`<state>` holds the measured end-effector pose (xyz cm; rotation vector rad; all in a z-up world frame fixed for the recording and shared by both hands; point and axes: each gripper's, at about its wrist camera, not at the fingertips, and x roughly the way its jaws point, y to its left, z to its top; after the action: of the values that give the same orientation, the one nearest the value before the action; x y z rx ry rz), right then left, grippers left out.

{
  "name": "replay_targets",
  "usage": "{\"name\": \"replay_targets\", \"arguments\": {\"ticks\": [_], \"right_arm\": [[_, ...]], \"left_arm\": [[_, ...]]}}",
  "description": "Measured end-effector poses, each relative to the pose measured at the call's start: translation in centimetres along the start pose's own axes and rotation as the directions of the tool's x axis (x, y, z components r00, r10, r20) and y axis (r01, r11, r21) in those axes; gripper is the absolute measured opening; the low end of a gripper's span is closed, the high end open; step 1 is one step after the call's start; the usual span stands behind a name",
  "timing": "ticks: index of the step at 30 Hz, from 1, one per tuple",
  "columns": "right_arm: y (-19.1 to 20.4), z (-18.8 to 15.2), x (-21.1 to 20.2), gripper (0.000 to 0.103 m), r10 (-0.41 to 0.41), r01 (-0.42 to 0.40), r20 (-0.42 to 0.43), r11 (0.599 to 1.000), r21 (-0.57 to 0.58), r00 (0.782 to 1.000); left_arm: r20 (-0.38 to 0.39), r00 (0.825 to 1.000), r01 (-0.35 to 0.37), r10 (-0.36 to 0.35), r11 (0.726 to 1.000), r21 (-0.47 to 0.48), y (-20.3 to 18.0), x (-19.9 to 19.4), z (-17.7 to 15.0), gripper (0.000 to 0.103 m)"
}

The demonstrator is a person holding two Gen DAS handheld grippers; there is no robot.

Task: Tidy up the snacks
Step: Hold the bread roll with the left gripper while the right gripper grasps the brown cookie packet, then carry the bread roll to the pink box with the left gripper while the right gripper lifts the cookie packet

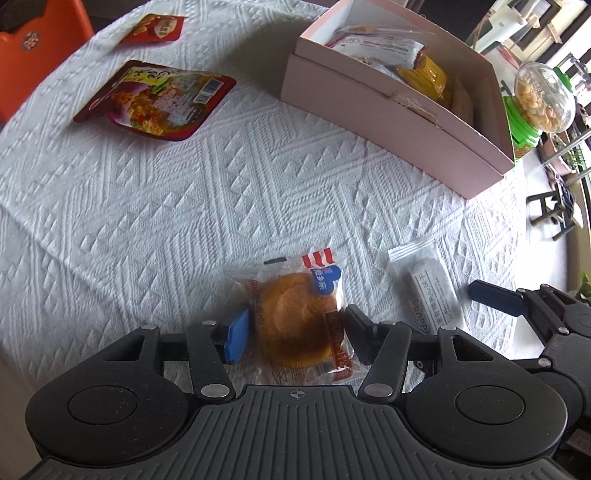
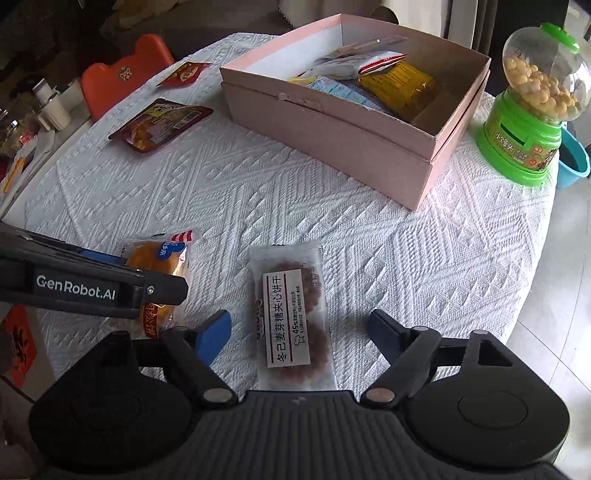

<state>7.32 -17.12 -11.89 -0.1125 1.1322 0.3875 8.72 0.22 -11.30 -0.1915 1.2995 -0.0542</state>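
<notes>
Left tongs: my left gripper (image 1: 291, 328) points steeply down and pinches the wrapped round cake (image 1: 295, 325), blue pad on one side, black finger on the other, both against the wrapper.
Cake: lies on the white tablecloth (image 1: 184, 192), near edge, wrapper crumpled between my fingers.
Right tongs: my right gripper (image 2: 299, 332) is spread wide, nothing pinched.
Biscuit pack: the clear biscuit pack (image 2: 293, 317) lies flat on the cloth between the spread fingers, apart from both.
Neighbours: cake and biscuit pack lie side by side, near but not touching.
Box: the pink box (image 2: 332, 129) sits at the far side, lid off, several snack packs inside.
Loose packs: red pouch (image 1: 155, 99) and small red packet (image 1: 157, 29) far left on the cloth.
Beside box: green candy dispenser (image 2: 532, 107), upright.
</notes>
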Motion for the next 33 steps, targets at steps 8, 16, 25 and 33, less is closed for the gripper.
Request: {"name": "replay_targets", "arguments": {"ticks": [8,16,25,33], "right_arm": [[2.6,-0.9,1.2,0.103,-0.095,0.096,0.025,0.994,-0.056,0.995],[2.6,-1.8,0.9,0.103,-0.101,0.103,0.067,0.994,-0.039,0.993],[1.6,-0.4,-0.1,0.055,-0.114,0.114,0.08,0.994,0.007,0.99],[1.3,-0.1,-0.7,0.039,-0.097,0.096,0.05,0.995,0.015,0.994]], "left_arm": [[-0.044,0.996,-0.074,0.078,0.994,0.085,1.2,0.5,1.4,0.062],[-0.033,0.993,-0.105,0.11,0.985,0.139,-0.2,1.3,1.4,0.079],[-0.022,0.988,-0.147,0.15,0.983,0.114,-1.3,2.0,1.1,0.089],[-0.031,0.985,-0.164,0.168,0.98,0.11,-1.6,2.3,1.5,0.091]]}}
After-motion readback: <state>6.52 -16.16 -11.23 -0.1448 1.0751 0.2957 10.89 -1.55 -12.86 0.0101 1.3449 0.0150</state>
